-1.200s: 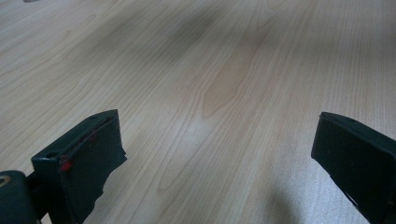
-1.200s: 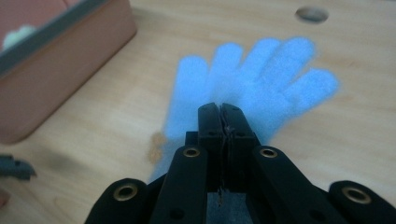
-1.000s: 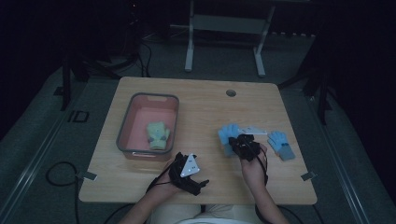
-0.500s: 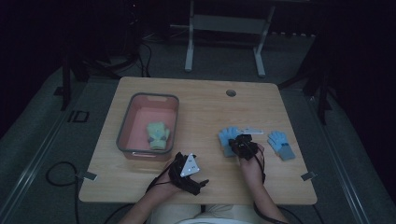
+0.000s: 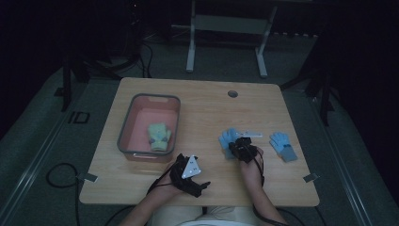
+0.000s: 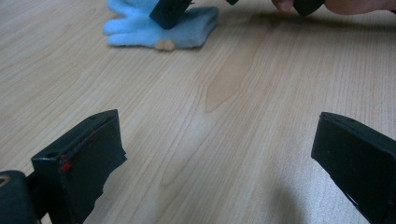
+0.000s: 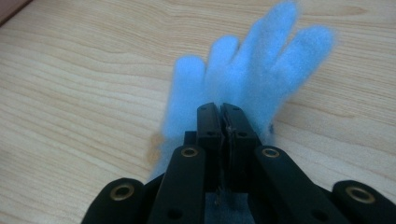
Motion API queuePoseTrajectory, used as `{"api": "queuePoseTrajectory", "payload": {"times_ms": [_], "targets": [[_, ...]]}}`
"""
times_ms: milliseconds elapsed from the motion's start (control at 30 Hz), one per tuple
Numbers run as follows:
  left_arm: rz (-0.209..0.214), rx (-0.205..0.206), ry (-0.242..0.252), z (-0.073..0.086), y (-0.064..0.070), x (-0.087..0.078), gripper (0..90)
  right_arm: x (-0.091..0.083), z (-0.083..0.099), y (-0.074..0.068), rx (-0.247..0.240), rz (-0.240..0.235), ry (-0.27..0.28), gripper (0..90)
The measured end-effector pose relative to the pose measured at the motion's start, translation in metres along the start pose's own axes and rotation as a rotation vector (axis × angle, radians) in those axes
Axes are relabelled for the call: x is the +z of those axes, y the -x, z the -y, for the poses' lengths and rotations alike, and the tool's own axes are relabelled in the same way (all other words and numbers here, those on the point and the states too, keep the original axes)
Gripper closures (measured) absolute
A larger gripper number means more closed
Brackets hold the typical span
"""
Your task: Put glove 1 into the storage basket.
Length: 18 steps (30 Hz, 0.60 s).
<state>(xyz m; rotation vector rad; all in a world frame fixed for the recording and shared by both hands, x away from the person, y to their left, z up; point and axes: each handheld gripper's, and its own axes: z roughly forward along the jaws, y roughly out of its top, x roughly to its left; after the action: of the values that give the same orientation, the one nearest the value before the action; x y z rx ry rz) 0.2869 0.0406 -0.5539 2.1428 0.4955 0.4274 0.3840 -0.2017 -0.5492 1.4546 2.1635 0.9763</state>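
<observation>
— Right gripper [image 7: 223,112]?
— Jaws pressed together, pinching a light blue glove [image 7: 252,74] flat on the table [image 5: 207,108], right of the pink bin [image 5: 126,127].
— Left gripper [image 6: 210,154]?
— Jaws spread wide, holding nothing, low over bare wood just in front of that bin.
— Elsewhere?
— Green glove [image 5: 159,136] inside the bin; second blue glove [image 5: 282,146] farther right.

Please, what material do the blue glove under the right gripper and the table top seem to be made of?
The blue glove looks like soft fleece or knit: its surface is fuzzy and matte, with blurred edges. The table top looks like pale wood or a wood-look laminate: grain lines and a smooth, faint sheen show. Which one, I cannot tell.
</observation>
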Motion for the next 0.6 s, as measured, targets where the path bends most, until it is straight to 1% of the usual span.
{"api": "queuePoseTrajectory", "payload": {"times_ms": [67,133,200,267,333,433,467,533,567,600], "targets": [[0.001,-0.001,0.000,0.000,0.000,0.000,1.9,-0.001,-0.001,0.000,0.000,-0.004,0.001,84.0],[0.002,-0.003,0.001,0.000,0.000,0.000,2.0,-0.005,-0.002,0.001,0.001,-0.016,0.012,79.1],[0.002,-0.003,0.001,0.000,-0.001,0.000,1.9,-0.010,-0.004,0.002,-0.007,-0.021,0.022,73.0],[0.002,-0.003,0.001,0.000,-0.001,0.000,1.9,-0.016,-0.007,0.003,-0.018,-0.032,0.034,70.5],[0.002,-0.003,0.001,0.000,0.000,0.000,1.9,-0.023,-0.010,0.005,-0.036,-0.028,0.047,67.8],[0.005,-0.002,0.000,0.000,0.000,0.000,2.0,-0.036,-0.014,0.013,-0.059,-0.027,0.075,67.4],[0.006,-0.002,-0.001,0.000,0.000,0.000,1.9,-0.040,-0.014,0.016,-0.070,-0.036,0.083,66.6],[0.005,-0.002,-0.002,0.000,0.000,0.000,2.0,-0.048,-0.015,0.025,-0.097,-0.030,0.096,66.7],[0.005,-0.002,-0.004,0.000,0.000,0.000,2.0,-0.052,-0.014,0.030,-0.112,-0.044,0.105,67.0],[0.005,-0.003,-0.003,0.000,0.000,0.000,1.9,-0.056,-0.014,0.036,-0.127,-0.032,0.107,68.0]]}}
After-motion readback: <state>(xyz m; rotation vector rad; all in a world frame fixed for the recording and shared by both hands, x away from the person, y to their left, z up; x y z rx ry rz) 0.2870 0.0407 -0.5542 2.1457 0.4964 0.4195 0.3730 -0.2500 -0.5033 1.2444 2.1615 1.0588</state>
